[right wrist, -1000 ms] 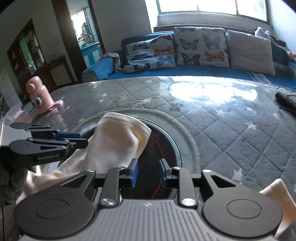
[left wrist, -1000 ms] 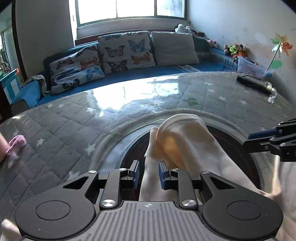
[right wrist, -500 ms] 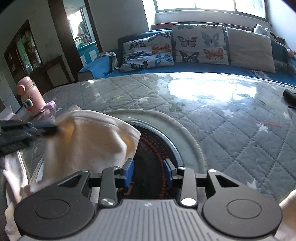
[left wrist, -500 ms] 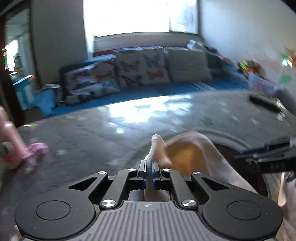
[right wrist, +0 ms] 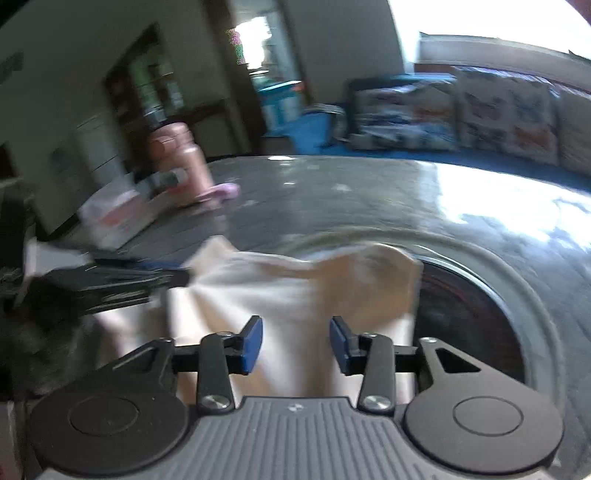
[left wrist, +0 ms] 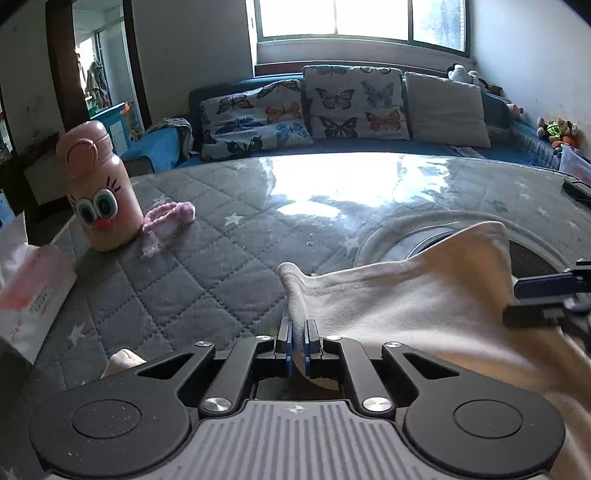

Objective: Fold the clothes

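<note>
L claw (left wrist: 298, 341) is sitting pinched together on an edge of the cream garment (left wrist: 417, 306), w/ a thin fold of fabric standing up between the blue pads (left wrist: 285, 341). From that grip the cloth is running off toward 3 o'clock in the left wrist view, draping over the quilted grey counter (left wrist: 207, 280) and partly covering the dark round inset (left wrist: 532, 258) ringed by a pale border. A corner of the garment is poking up at approx 12 o'clock of the claw.

R claw (right wrist: 295, 343) is standing wide apart, pads (right wrist: 252, 345) not touching anything; the garment (right wrist: 295, 291) is lying just beyond and below them, its upper edge wavy and lifted. Right wrist view is badly motion-blurred, so fine detail there is lost. The R claw's black fingers are also showing at the 3 o'clock edge of the left wrist view (left wrist: 546, 299), close against the cloth; can't tell if they're touching it.

On the counter at approx 10 o'clock in the left wrist view, a pink bottle (left wrist: 99, 188) w/ a cartoon face is standing upright, w/ a pink knitted strap (left wrist: 166, 218) lying just beside it at its 3 o'clock. A white and pink bag (left wrist: 33, 291) is sitting at the 9 o'clock edge. Beyond the counter, a blue sofa (left wrist: 162, 147) is carrying butterfly-print cushions (left wrist: 351, 103) and a plain grey cushion (left wrist: 447, 107), under a bright window (left wrist: 362, 18).
</note>
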`<state>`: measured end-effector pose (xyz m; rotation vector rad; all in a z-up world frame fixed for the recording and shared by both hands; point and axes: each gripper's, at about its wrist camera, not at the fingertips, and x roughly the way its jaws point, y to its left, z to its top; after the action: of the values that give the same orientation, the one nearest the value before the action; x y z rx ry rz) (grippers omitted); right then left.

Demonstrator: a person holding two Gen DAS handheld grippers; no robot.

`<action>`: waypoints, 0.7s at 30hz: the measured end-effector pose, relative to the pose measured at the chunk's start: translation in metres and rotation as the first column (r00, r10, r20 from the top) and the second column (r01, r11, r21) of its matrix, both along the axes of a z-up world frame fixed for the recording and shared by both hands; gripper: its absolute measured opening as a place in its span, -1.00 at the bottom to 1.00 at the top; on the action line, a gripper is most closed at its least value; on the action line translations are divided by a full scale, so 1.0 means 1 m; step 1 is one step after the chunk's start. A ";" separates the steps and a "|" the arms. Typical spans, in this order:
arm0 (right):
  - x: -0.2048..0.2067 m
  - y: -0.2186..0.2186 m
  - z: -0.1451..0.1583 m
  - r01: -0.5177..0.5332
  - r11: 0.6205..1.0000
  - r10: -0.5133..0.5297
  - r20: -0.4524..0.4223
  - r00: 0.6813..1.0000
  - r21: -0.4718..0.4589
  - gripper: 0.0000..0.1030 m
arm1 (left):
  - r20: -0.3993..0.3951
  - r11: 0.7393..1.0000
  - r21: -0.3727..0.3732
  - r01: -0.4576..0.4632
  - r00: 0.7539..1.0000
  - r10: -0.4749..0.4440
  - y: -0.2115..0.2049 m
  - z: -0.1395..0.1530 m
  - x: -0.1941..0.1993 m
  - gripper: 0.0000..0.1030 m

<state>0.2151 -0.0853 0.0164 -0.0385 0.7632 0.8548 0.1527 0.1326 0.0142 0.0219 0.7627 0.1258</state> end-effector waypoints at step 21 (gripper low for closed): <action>0.063 -0.036 -0.023 0.228 0.974 -0.227 -0.063 0.972 0.009 -0.23 | -0.014 1.000 -0.029 -0.010 1.000 0.010 0.005 -0.008 0.005 -0.80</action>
<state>0.2778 -0.1216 -0.0067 0.0892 0.8019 0.6462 0.1574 0.1376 0.0059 -0.0086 0.7782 0.1244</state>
